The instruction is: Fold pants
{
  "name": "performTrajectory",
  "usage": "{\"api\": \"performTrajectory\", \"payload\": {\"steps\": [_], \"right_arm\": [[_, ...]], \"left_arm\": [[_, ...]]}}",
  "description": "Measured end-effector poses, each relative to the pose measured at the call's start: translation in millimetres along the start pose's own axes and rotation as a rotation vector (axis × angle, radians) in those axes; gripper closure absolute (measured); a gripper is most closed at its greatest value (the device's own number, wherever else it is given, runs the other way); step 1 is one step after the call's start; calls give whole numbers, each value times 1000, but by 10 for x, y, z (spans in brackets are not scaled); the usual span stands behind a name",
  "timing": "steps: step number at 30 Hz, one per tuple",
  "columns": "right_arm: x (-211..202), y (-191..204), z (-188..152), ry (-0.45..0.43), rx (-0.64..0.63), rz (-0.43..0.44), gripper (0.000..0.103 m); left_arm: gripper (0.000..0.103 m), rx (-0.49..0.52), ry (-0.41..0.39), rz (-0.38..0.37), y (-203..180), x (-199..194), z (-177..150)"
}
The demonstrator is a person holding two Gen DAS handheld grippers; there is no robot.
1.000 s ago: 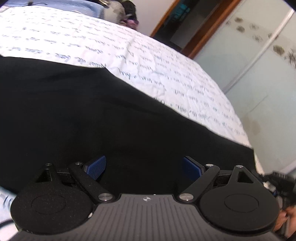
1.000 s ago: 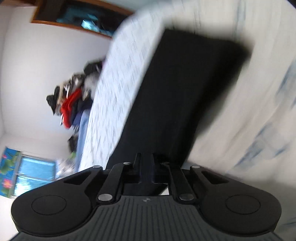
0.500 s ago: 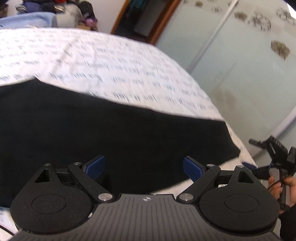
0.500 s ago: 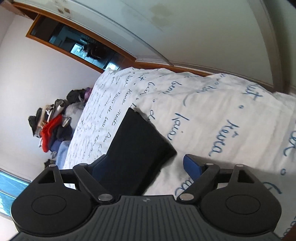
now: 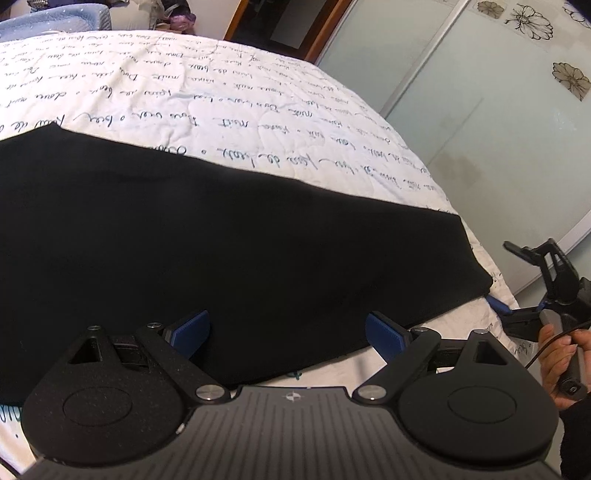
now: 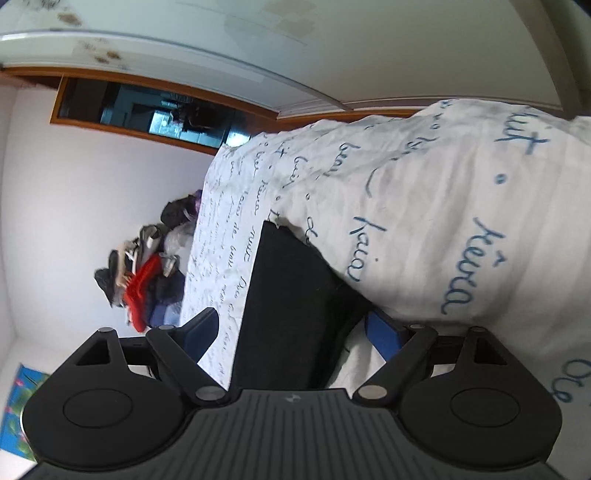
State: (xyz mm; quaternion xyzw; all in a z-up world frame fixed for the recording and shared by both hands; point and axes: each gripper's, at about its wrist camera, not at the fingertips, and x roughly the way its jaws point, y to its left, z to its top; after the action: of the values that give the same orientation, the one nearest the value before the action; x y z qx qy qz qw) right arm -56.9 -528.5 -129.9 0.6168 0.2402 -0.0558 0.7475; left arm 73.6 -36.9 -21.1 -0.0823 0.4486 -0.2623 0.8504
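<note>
Black pants (image 5: 221, 240) lie flat in a long band across the white bed cover (image 5: 221, 92) with blue handwriting. My left gripper (image 5: 288, 332) hovers open over their near edge, nothing between its blue pads. In the right wrist view the pants' end (image 6: 288, 295) lies in the gap of my right gripper (image 6: 291, 328), which stands open, its pads not pressing on the cloth. From the left wrist view the right gripper (image 5: 509, 277) sits at the pants' right corner, held by a hand (image 5: 557, 354).
The bed's edge runs just past the pants' right end. Pale sliding wardrobe doors (image 5: 480, 129) with flower prints stand beyond it. A dark doorway (image 5: 288, 26) is at the back. A pile of clothes (image 6: 147, 277) lies past the bed's far end.
My right gripper went from shut to open, letting go of the pants' end, which now lies flat. The left gripper shifted back toward the pants' near edge, staying open.
</note>
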Motion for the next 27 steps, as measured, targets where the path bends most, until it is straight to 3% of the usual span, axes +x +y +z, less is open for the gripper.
{"api": "performTrajectory", "payload": {"steps": [2,3,4,5,6,9,13,15,17,18,21,23,25,27], "right_arm": [[72,29,-25,-2,-38,-12,20],[103,59,-37,-10,-69,-28,34],[141,79,-40,-11,-95,-52,72],[195,63,-36,0,-100,-85,93],[251,6,-30,19,-86,-101,98],[249,31,-54,2,-144,-102,98],[31,253,22,-53,-197,-8,98],[20,289,0,-61,-245,-23,98],[175,-38,32,-17,-145,-95,101],[186,-223,38,-29,-93,-27,103],[168,-131,19,-20,-151,-53,101],[154,-141,84,7,-98,-43,96],[48,-122,132,1,-28,-38,85],[-175,39,82,-129,-64,-77,77]], "left_arm": [[10,1,-9,6,10,28,20],[10,-1,-12,17,17,55,26],[9,-2,-13,22,28,85,27],[9,-3,-13,24,42,111,27],[9,-9,-14,29,50,129,22],[6,-15,-25,24,48,117,12],[4,-21,-20,17,37,86,9],[1,-12,-28,14,49,103,-28],[1,13,-47,11,57,136,-91],[1,35,-60,9,49,135,-121],[1,52,-59,5,39,95,-133],[3,16,-51,-1,77,20,-94],[3,-13,-64,8,130,-154,-52],[2,-15,-150,27,240,-415,-52]]}}
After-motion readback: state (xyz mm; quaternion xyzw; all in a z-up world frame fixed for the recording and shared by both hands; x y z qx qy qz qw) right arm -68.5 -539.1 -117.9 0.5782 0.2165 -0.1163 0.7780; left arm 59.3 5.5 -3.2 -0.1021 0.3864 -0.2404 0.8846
